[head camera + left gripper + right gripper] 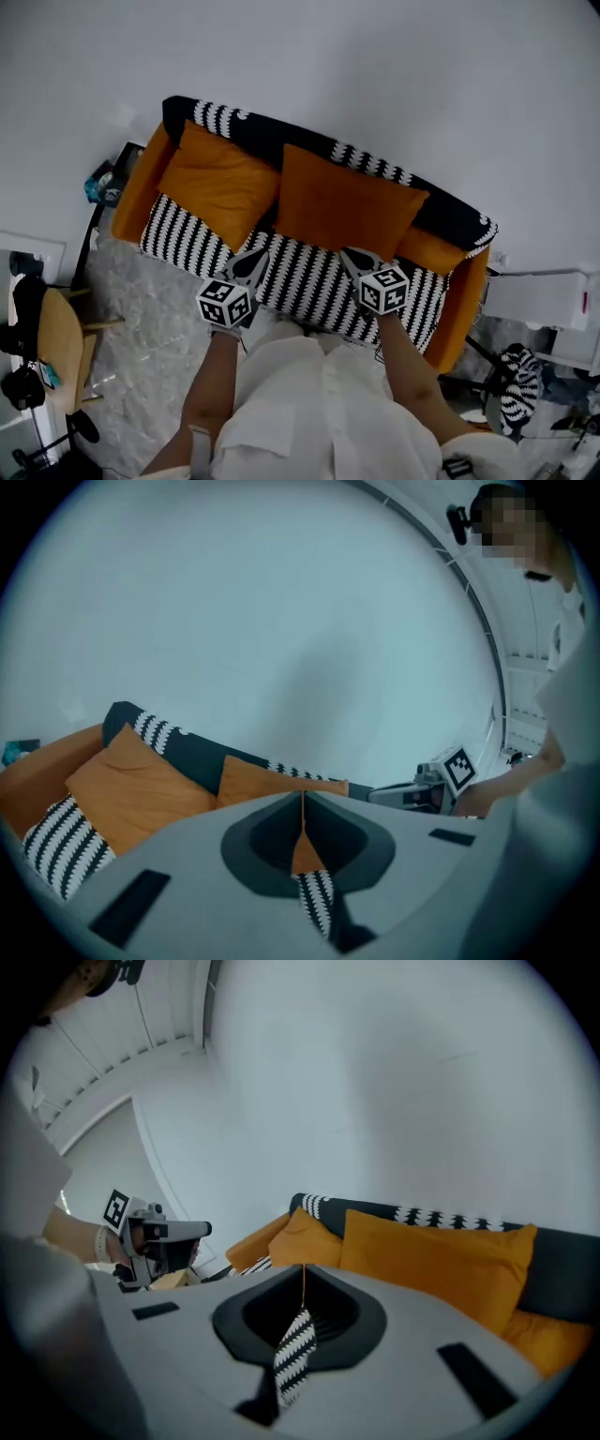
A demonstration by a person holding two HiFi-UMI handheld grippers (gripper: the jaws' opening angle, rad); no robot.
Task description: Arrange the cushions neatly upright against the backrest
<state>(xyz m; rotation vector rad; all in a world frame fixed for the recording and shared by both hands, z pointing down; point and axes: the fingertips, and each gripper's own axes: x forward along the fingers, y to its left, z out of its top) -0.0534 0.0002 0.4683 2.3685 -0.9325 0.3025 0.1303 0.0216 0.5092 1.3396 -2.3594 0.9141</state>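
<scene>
A squarish orange fabric cushion leans upright against the black, white-patterned sofa backrest, toward its left end. A wider orange fabric cushion stands upright just beside it, their edges meeting.

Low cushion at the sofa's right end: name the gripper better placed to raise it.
Right: the right gripper is nearer the low cushion; the left gripper hangs further along the seat.

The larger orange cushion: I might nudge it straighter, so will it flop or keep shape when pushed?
Probably soft and light: the larger orange cushion looks plump. A push would likely dent it rather than shift it whole. It may slump, since only the backrest props it.
</scene>
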